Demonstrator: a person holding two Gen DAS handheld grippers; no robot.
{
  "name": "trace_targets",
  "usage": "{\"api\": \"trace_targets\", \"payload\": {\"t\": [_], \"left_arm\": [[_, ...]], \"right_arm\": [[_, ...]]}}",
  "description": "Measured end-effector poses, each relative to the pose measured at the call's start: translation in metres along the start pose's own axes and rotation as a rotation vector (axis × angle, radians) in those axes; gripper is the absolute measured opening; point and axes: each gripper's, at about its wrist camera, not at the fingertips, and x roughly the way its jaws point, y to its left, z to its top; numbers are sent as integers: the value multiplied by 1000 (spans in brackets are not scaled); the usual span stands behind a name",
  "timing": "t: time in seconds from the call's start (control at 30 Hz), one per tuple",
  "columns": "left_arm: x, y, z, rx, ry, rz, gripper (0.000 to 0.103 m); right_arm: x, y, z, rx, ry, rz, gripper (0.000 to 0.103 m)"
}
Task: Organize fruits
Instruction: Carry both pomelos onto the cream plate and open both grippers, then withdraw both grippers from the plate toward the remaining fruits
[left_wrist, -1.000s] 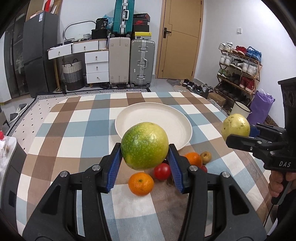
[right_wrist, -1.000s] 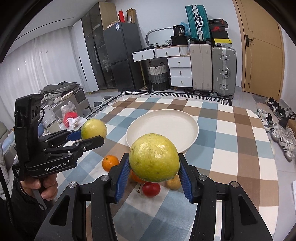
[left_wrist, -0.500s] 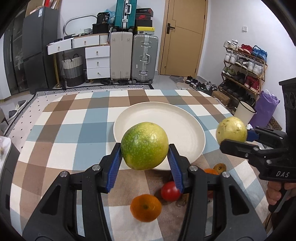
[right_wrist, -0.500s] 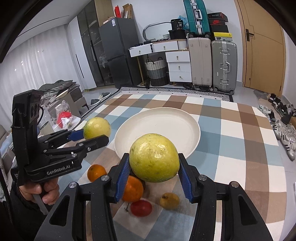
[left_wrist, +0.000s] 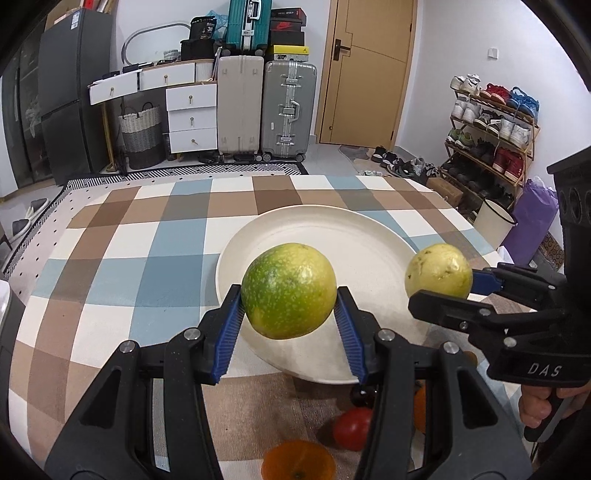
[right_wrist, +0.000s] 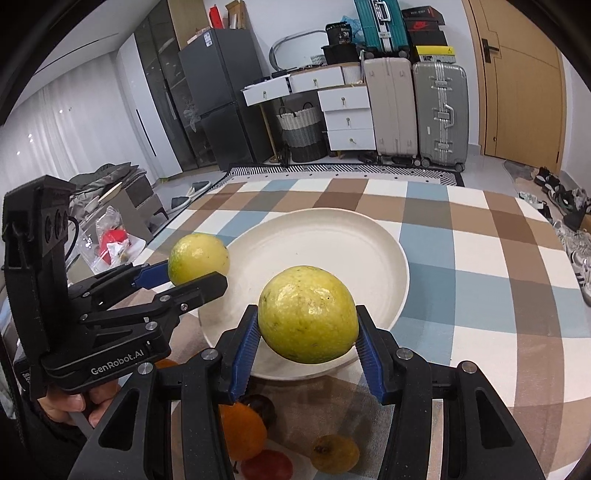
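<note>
Two guavas (left_wrist: 290, 290) (right_wrist: 308, 314), one plate (left_wrist: 332, 229), two suitcases (left_wrist: 240, 103).

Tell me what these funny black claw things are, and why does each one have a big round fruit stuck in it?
They are grippers: two-finger tools a person squeezes by hand, one in each hand. Each carries a camera looking along its fingers, so one picture comes from each.

In the left camera's picture, the left gripper pinches a green fruit. The right gripper shows at the side, with a hand on its handle.

In the right camera's picture, the right gripper holds a yellow fruit over the white plate, which has nothing on it yet.

On the checked tablecloth lie smaller fruits: an orange, a tomato and a small yellowish fruit.
</note>
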Motion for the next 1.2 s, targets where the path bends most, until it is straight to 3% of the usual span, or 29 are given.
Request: {"api": "trace_targets", "payload": {"t": [0.23, 0.4, 0.5, 0.57, 0.63, 0.7, 0.8, 0.87, 1.2], "left_arm": [[8, -3, -4, 15, 21, -5, 47], [-2, -10, -2, 42, -10, -15, 47], [-12, -8, -5, 35, -18, -19, 60], [-18, -5, -7, 24, -23, -17, 77], [-25, -3, -10, 19, -23, -17, 85], [-32, 0, -14, 16, -19, -16, 86], [-43, 3, -22, 10, -20, 0, 100], [-54, 5, -29, 7, -30, 15, 102], [-97, 8, -63, -8, -35, 33, 102]], "right_arm": [[18, 1, -5, -34, 40, -24, 51], [1, -6, -2, -8, -44, -33, 55], [-8, -7, -2, -6, -57, -33, 65], [-13, -6, -4, -17, -60, -46, 73], [-18, -5, -7, -25, -56, -42, 86], [-22, -5, -10, -21, -51, -27, 87], [-33, -3, -17, -18, -50, -27, 98], [-41, -3, -22, -16, -59, -32, 102], [-75, -10, -50, 8, -39, -67, 102]]}}
